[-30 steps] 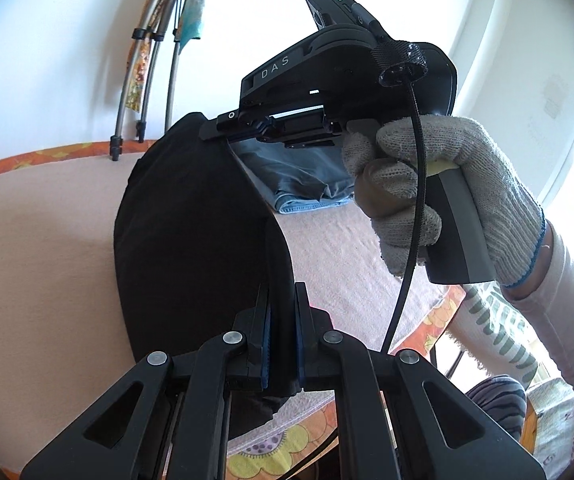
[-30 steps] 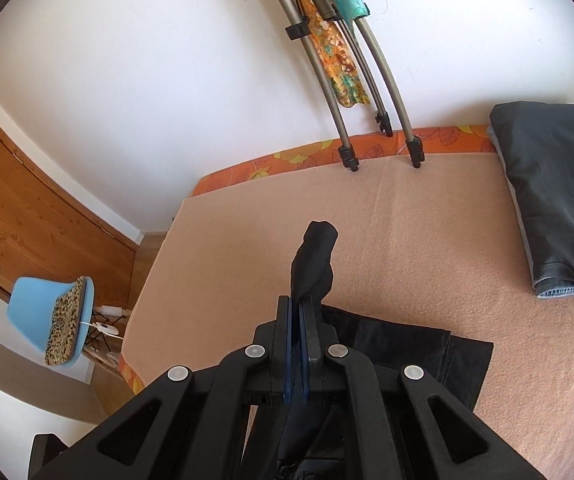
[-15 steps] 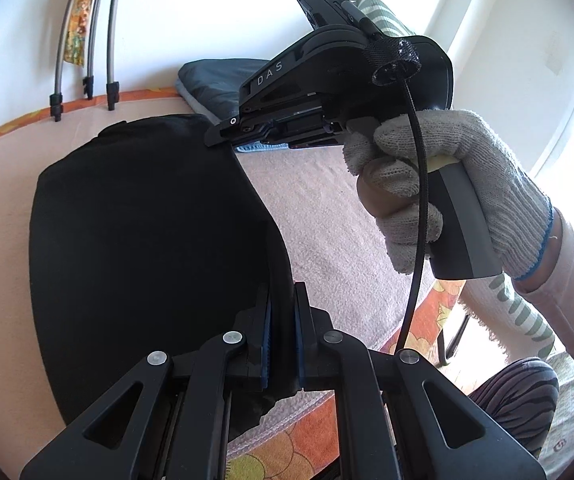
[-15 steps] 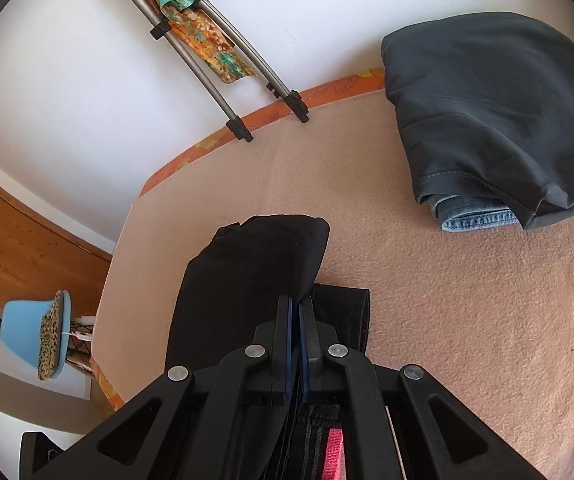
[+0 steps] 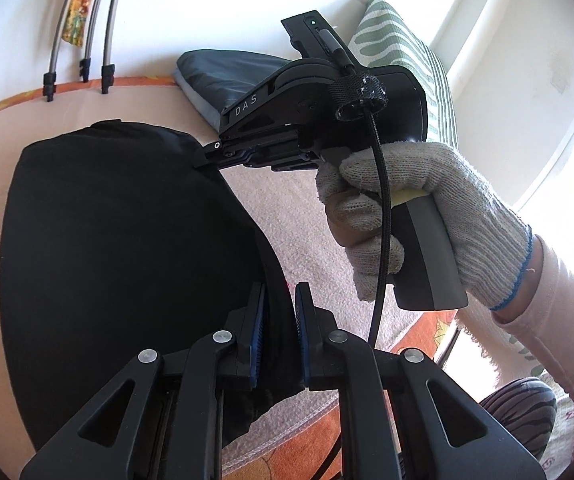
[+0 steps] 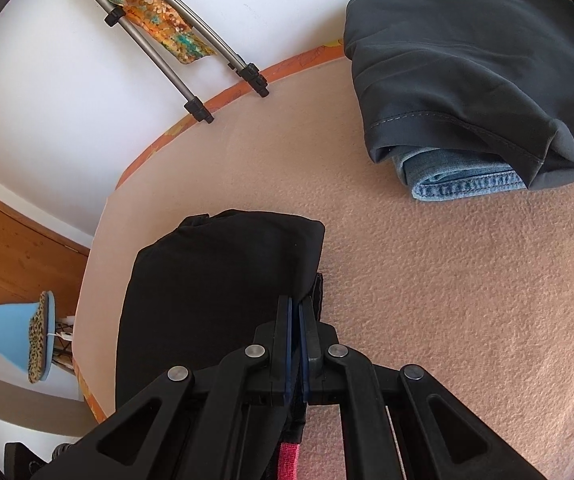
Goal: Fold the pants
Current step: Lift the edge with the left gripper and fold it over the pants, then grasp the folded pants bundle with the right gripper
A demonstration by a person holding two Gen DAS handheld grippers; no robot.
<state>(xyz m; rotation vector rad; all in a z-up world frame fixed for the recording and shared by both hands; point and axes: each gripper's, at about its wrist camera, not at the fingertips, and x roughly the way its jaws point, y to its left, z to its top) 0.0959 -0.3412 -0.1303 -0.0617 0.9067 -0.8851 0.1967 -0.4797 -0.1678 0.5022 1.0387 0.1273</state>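
The black pants (image 5: 119, 240) lie folded over on the pink bed cover (image 5: 295, 216). My left gripper (image 5: 279, 300) is shut on the near right edge of the pants fold. My right gripper (image 6: 297, 308) is shut on the pants (image 6: 215, 280) at the far corner of the same fold. In the left wrist view the right gripper (image 5: 211, 156) shows held by a gloved hand (image 5: 419, 216), its tip on the pants' far edge. A red waistband label (image 6: 289, 460) shows below the right gripper.
A folded stack of dark grey pants over blue jeans (image 6: 467, 76) lies at the back right of the bed. Metal rack legs (image 6: 195, 108) stand against the wall. A striped pillow (image 5: 403, 56), a blue chair (image 6: 19, 340) and a wooden door (image 6: 15, 252) stand beyond the bed.
Both grippers have carried the pants edge over and down toward the bed, so the fold now lies flatter and wider. The jaws of both stay shut on the cloth.
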